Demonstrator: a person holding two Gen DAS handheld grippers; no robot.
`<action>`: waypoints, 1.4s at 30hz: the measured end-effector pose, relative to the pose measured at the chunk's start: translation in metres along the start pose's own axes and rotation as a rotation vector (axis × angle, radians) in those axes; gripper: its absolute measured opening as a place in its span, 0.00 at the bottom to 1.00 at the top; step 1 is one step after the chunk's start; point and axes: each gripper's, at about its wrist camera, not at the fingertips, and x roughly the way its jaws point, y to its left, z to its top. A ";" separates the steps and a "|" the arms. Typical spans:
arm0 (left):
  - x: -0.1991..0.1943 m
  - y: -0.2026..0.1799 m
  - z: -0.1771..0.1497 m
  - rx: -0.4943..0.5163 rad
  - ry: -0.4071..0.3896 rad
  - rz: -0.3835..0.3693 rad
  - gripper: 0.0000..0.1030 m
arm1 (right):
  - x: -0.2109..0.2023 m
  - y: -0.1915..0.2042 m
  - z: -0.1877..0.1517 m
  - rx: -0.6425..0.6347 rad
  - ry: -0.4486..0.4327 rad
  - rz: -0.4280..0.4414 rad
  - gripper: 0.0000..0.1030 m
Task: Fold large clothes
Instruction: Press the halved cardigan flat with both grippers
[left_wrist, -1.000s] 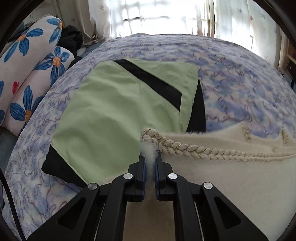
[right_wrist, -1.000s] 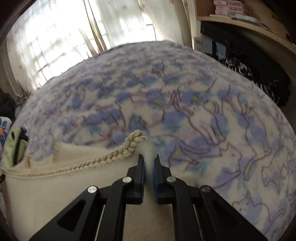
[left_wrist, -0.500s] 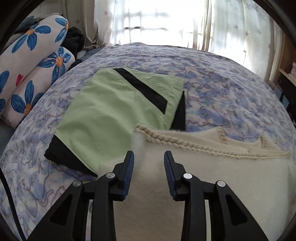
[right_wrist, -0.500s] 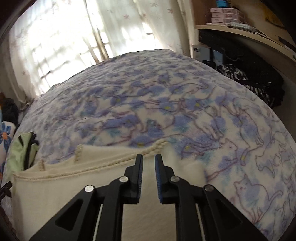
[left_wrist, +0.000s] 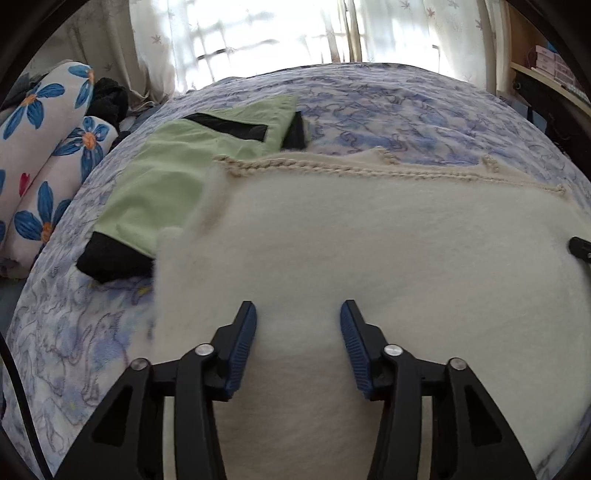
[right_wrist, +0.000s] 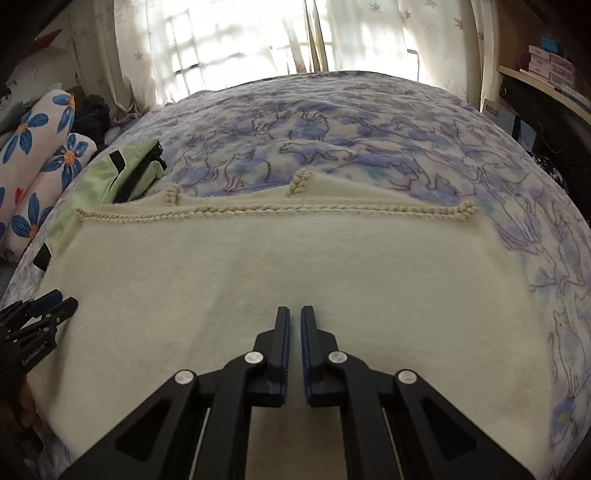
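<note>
A large cream fleece garment (left_wrist: 369, 251) with a braided rope trim (left_wrist: 332, 170) lies spread flat on the bed; it also shows in the right wrist view (right_wrist: 295, 266), trim (right_wrist: 258, 212) along its far edge. My left gripper (left_wrist: 298, 314) is open and empty above its near part. My right gripper (right_wrist: 294, 320) is nearly shut with a thin gap, empty, above the garment's middle. The left gripper's tips (right_wrist: 48, 306) show at the garment's left edge in the right wrist view.
A folded green and black garment (left_wrist: 177, 170) lies partly under the cream one's left corner. The bed has a blue cat-print blanket (right_wrist: 369, 140). Flowered pillows (left_wrist: 40, 155) lie at the left. Shelves (right_wrist: 546, 74) stand at the right, curtains behind.
Both grippers let go of the garment's trimmed corners and pulled back toward me. The left jaws opened wide; the right opened only slightly. The garment now lies flat.
</note>
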 end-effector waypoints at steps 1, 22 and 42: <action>0.000 0.012 -0.003 -0.014 0.004 0.028 0.56 | 0.001 -0.012 -0.003 -0.012 0.010 -0.122 0.04; -0.073 0.087 -0.027 -0.182 0.035 0.034 0.56 | -0.079 -0.074 -0.028 0.188 0.005 -0.001 0.03; -0.081 0.006 -0.099 -0.194 0.105 -0.061 0.58 | -0.078 0.058 -0.087 -0.052 0.103 0.156 0.03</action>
